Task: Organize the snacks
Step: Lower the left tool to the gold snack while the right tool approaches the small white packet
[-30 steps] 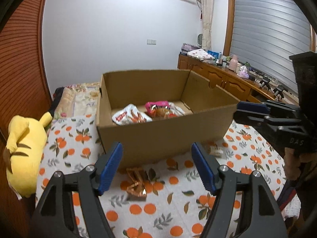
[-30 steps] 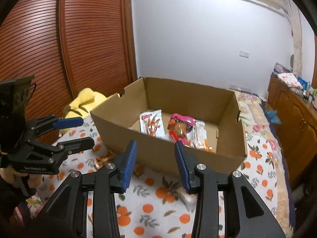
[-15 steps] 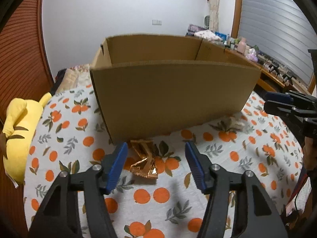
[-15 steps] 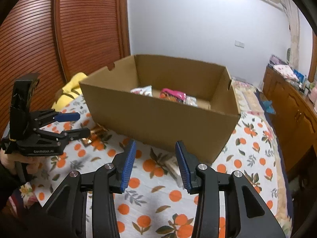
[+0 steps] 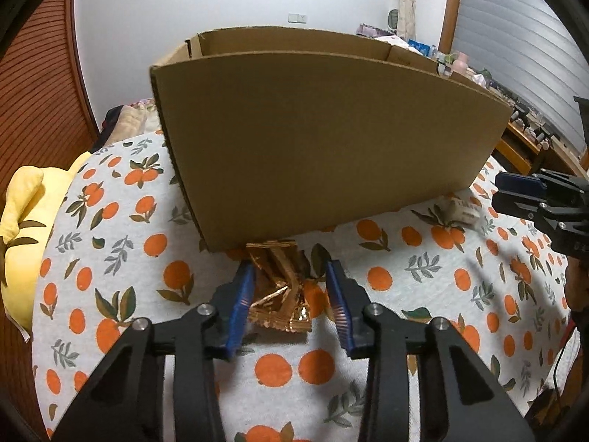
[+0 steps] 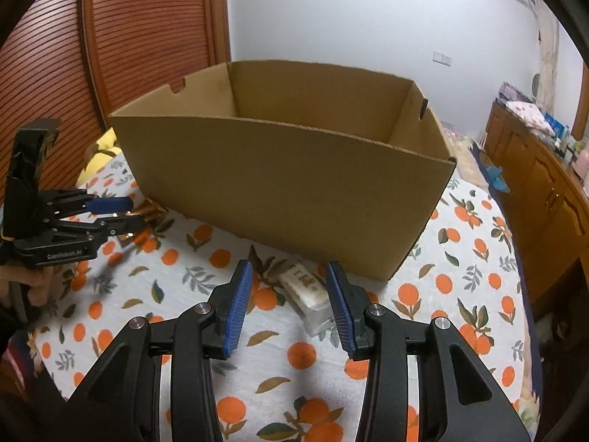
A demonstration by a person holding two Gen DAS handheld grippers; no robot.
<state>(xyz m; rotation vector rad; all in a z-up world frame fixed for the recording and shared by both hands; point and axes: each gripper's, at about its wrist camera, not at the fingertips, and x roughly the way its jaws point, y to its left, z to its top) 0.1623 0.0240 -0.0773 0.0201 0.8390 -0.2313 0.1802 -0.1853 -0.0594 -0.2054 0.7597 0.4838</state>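
gold packet (image 5: pixel 280 291) touching box (image 5: pixel 324 140) base, left hand-held gripper (image 5: pixel 291 305) closing

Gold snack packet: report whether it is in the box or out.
Out. The gold snack packet lies on the orange-print cloth against the cardboard box's front wall.

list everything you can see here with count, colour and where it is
cardboard box: 1, brown, on the bedspread, open top
gold snack packet: 1, shiny gold, against the box's front wall, between the left gripper's fingers
pale snack bar: 1, whitish clear wrapper, in front of the box, between the right gripper's fingers
bedspread: 1, white with orange fruit print
plush toy: 1, yellow, left edge of the bed
cabinet: 1, brown wood, far right
left gripper: black, blue pads, jaws closing around the gold packet
right gripper: black, blue pads, open
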